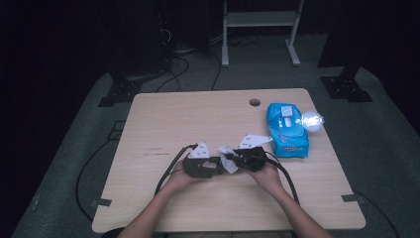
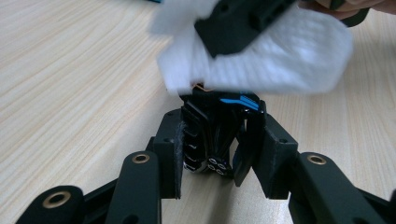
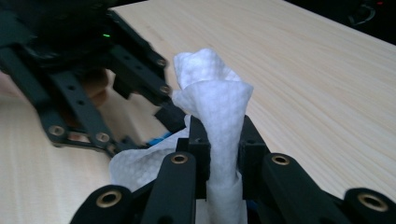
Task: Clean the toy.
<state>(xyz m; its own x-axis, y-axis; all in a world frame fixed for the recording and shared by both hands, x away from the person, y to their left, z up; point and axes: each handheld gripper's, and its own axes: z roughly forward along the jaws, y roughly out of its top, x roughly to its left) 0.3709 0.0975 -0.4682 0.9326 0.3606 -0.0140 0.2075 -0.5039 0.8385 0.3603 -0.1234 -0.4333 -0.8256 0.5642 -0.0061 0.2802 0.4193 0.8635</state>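
Note:
My two grippers meet at the middle of the wooden table [image 1: 188,119]. The left gripper [image 1: 220,165] [image 2: 219,117] is shut on a small black object with blue markings [image 2: 217,140]. Facing it, the right gripper [image 1: 231,158] [image 3: 224,135] is shut on a crumpled white wipe [image 1: 225,150] [image 3: 215,93]. In the left gripper view the wipe [image 2: 285,56] lies over the top end of the black object, with the right gripper [image 2: 243,23] pressing into it. In the right gripper view the left gripper [image 3: 170,114] comes in from the left, right behind the wipe.
A blue pack of wipes [image 1: 287,130] lies at the table's right side, with a bright glaring spot [image 1: 312,120] at its right edge. A cable hole [image 1: 254,102] sits near the far edge. Cables trail from both grippers toward the front.

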